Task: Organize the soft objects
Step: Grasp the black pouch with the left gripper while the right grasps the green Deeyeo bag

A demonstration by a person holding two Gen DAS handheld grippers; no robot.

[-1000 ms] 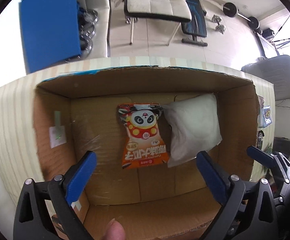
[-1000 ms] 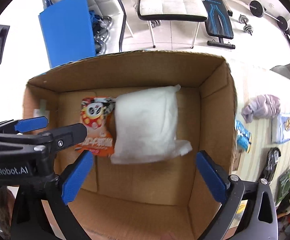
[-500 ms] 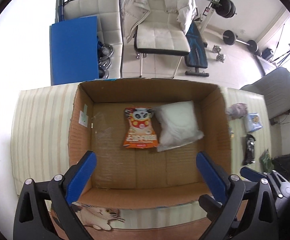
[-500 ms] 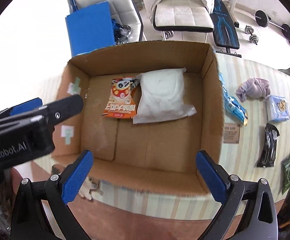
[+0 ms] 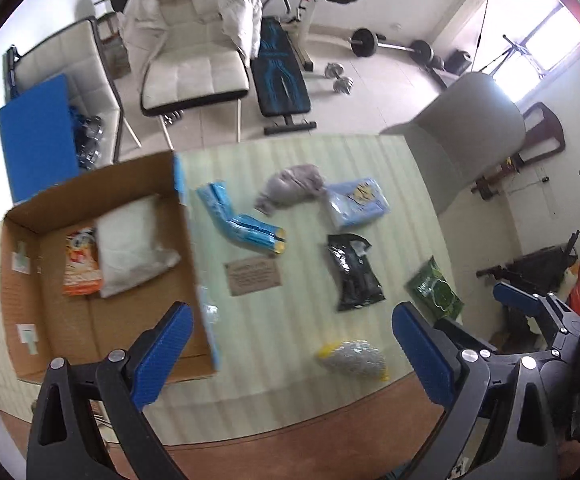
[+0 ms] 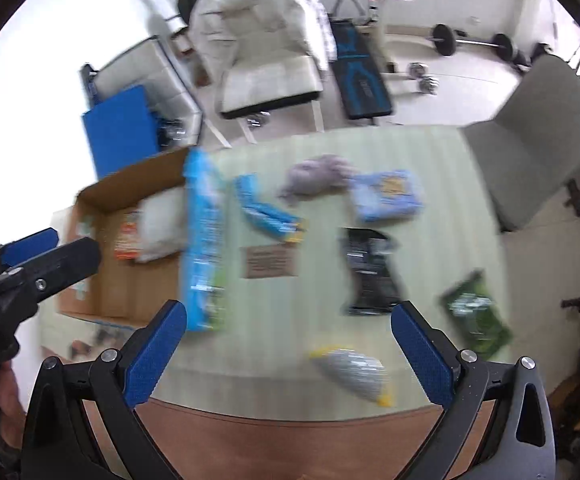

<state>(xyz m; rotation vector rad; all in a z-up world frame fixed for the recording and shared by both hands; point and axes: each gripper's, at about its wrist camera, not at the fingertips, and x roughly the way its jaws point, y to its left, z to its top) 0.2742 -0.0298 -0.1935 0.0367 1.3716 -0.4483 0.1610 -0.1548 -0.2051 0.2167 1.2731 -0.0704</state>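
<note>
A cardboard box (image 5: 185, 216) stands at the table's left and holds a white pillow pack (image 5: 129, 240) and an orange snack bag (image 5: 81, 268). On the table lie a blue packet (image 5: 241, 220), a grey cloth (image 5: 290, 184), a light blue pack (image 5: 358, 200), a black pouch (image 5: 354, 272), a green bag (image 5: 434, 288) and a silver-yellow bag (image 5: 354, 360). My left gripper (image 5: 290, 348) is open and empty, high above the table's near edge. My right gripper (image 6: 287, 348) is open and empty, also high; the same items (image 6: 366, 268) show blurred below it.
A brown card (image 5: 253, 276) lies mid-table. A grey chair (image 5: 470, 136) stands at the table's far right corner. White chairs (image 5: 193, 72), a blue board (image 5: 37, 136) and a weight bench (image 5: 281, 76) stand beyond the table. The table's brown front edge (image 5: 290, 432) is near.
Both grippers have risen out of the box and swung right, away from it. The loose items on the table have come into view. Both stay open and empty.
</note>
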